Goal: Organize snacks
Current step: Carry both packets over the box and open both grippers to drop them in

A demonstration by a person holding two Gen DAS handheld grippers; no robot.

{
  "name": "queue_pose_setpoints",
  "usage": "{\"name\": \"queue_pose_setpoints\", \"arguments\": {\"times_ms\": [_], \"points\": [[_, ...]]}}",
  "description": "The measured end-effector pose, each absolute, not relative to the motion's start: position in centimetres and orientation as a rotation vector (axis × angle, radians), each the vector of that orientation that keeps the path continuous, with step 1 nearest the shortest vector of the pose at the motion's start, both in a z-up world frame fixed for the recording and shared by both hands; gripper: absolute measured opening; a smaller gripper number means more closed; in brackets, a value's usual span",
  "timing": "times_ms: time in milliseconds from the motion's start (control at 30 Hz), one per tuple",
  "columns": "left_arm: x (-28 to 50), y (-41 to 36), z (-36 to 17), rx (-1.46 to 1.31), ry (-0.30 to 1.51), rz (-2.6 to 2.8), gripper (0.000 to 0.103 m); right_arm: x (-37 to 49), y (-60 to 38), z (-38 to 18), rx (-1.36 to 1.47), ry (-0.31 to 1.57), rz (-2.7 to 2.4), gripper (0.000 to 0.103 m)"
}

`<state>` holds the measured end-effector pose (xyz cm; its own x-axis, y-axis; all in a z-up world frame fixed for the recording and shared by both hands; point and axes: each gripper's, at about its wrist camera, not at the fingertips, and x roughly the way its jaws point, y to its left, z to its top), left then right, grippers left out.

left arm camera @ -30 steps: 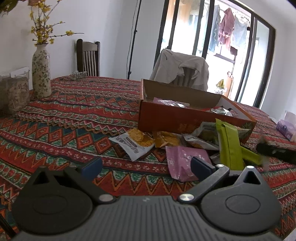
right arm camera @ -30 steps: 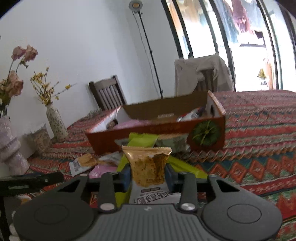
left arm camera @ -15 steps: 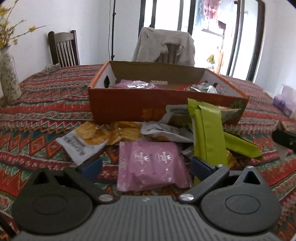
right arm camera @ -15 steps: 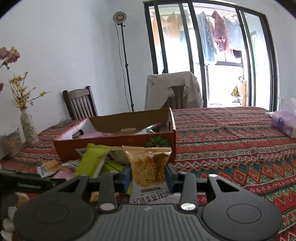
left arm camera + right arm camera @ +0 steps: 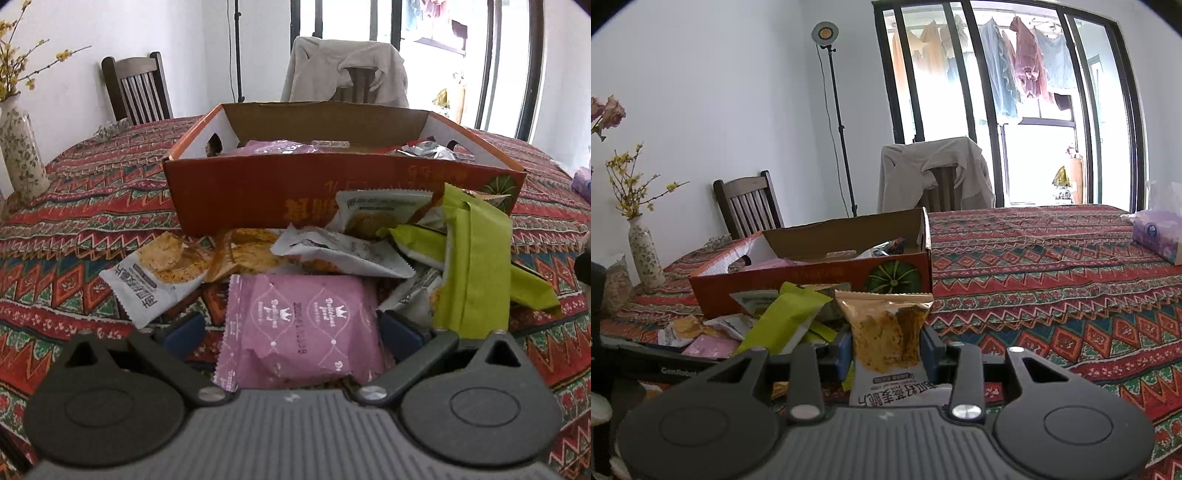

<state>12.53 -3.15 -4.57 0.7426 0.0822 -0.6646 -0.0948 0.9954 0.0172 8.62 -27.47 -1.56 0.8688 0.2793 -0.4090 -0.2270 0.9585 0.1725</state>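
On the patterned tablecloth, loose snacks lie in front of the orange cardboard box. From left to right: a white-and-orange cracker packet, a pink wrapped pastry, and green packets leaning toward the box. The left gripper stands wide open, its blue pads on either side of the pink pastry, not pressing it. The right gripper is clamped on an upright cracker packet with a clear orange top, held just in front of the box.
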Motion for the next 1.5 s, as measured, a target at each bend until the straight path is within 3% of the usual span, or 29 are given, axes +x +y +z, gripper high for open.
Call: {"name": "queue_pose_setpoints", "arguments": {"times_ms": [167,300,367,967,1500], "points": [[12.5,-3.1,-4.7,-0.025,0.731,0.097,0.100,8.8,-27.5,-1.7,0.129,0.450,0.275,0.037],[11.8,-3.5,-4.3,-0.021,0.714,0.059,0.077,8.7,-27.7,-1.7,0.132,0.449,0.280,0.037],[11.4,-3.6,-4.2,-0.029,0.702,0.040,0.074,8.6,-27.7,-1.7,0.132,0.448,0.280,0.037],[7.3,-2.0,0.5,-0.022,0.523,0.038,0.071,8.3,-27.6,-0.6,0.115,0.414,0.289,0.037],[13.1,-2.5,5.5,-0.037,0.391,0.031,0.071,14.7,-24.1,4.8,-0.009,0.268,0.314,0.037]]}}
